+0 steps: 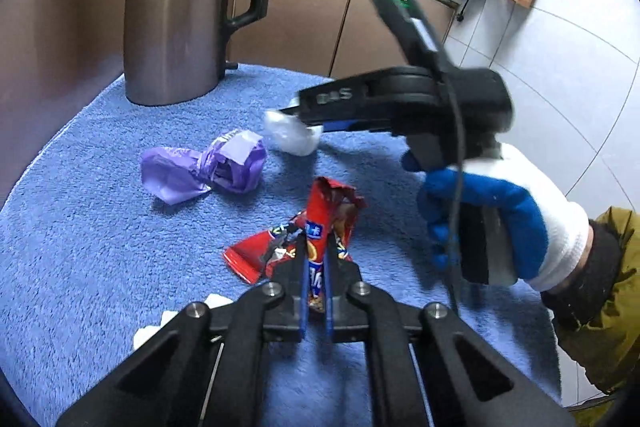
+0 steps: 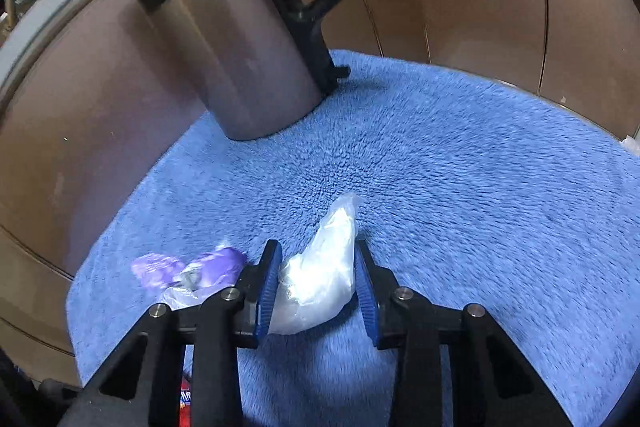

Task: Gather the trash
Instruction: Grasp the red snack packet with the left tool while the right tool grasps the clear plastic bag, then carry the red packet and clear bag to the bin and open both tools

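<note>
Gathering the litter was well under way, judging by the scene: each claw was busy with its own piece on the blue fleece mat (image 2: 460, 167).

The left gripper (image 1: 316, 267) had its jaws drawn nearly together, clamped on the red snack wrapper (image 1: 320, 223), whose torn top stood up toward twelve o'clock while a crumpled flap trailed off toward nine o'clock on the mat.

The right gripper (image 2: 318, 291) was partly open, its blue pads (image 2: 269, 291) straddling the clear plastic bag (image 2: 320, 275). The nine-o'clock pad touched the bag's side; the three-o'clock pad sat just beside it, with a sliver of mat showing between. That claw had not yet bitten.

A crumpled purple bag (image 1: 204, 167) lay loose on the mat at about ten o'clock from the red wrapper, just beside the clear bag and untouched by either claw. A kettle (image 1: 176, 19) stood at the far edge, well apart from the litter.

The next move probably called for the right jaws to squeeze in on the soft, slippery plastic low enough to catch a fold, then lift. No bin was in view, so where the pieces would go could not be told.
</note>
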